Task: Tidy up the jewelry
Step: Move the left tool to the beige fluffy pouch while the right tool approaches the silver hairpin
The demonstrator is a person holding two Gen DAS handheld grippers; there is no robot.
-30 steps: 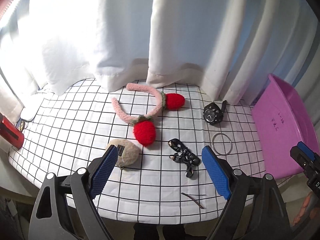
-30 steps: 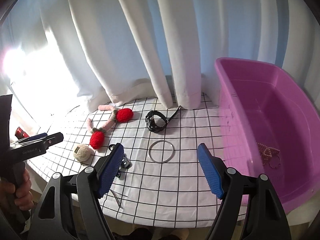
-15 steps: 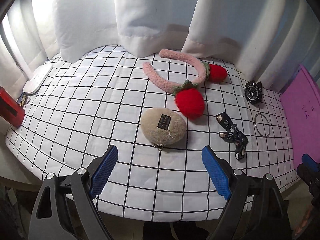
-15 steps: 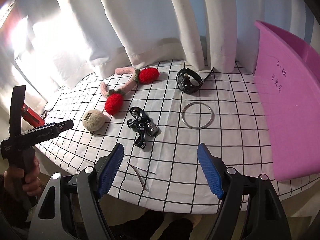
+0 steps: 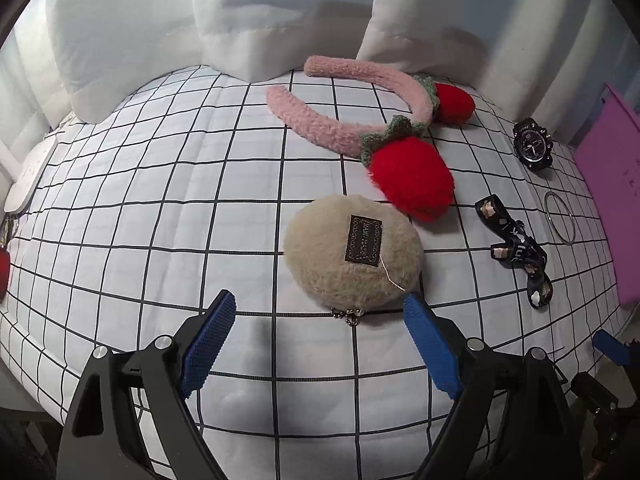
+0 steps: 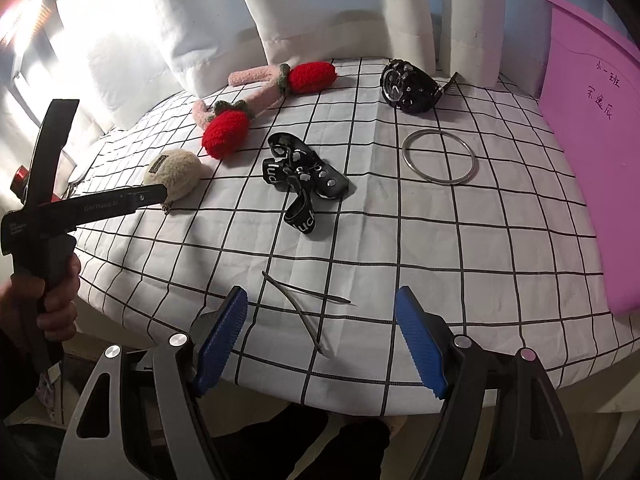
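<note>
My left gripper (image 5: 320,340) is open and empty, just short of a beige fluffy pouch (image 5: 352,252) whose ball chain lies between the fingertips. Behind it lies a pink headband with red strawberries (image 5: 408,172). My right gripper (image 6: 320,340) is open and empty, low over a thin metal hairpin (image 6: 304,308) near the table's front edge. Beyond it lie a black printed bow (image 6: 300,176), a silver bangle (image 6: 440,156) and a black watch (image 6: 408,84). The purple bin (image 6: 592,120) stands at the right.
The table has a white checked cloth (image 6: 400,240) with white curtains (image 5: 280,12) behind. A red object (image 6: 18,178) sits at the far left edge. The left gripper's body (image 6: 80,208) and the hand holding it show in the right wrist view.
Both grippers have moved forward and lower toward the table. The left has closed in on the beige pouch; the right has swung left, away from the bin, over the hairpin.
</note>
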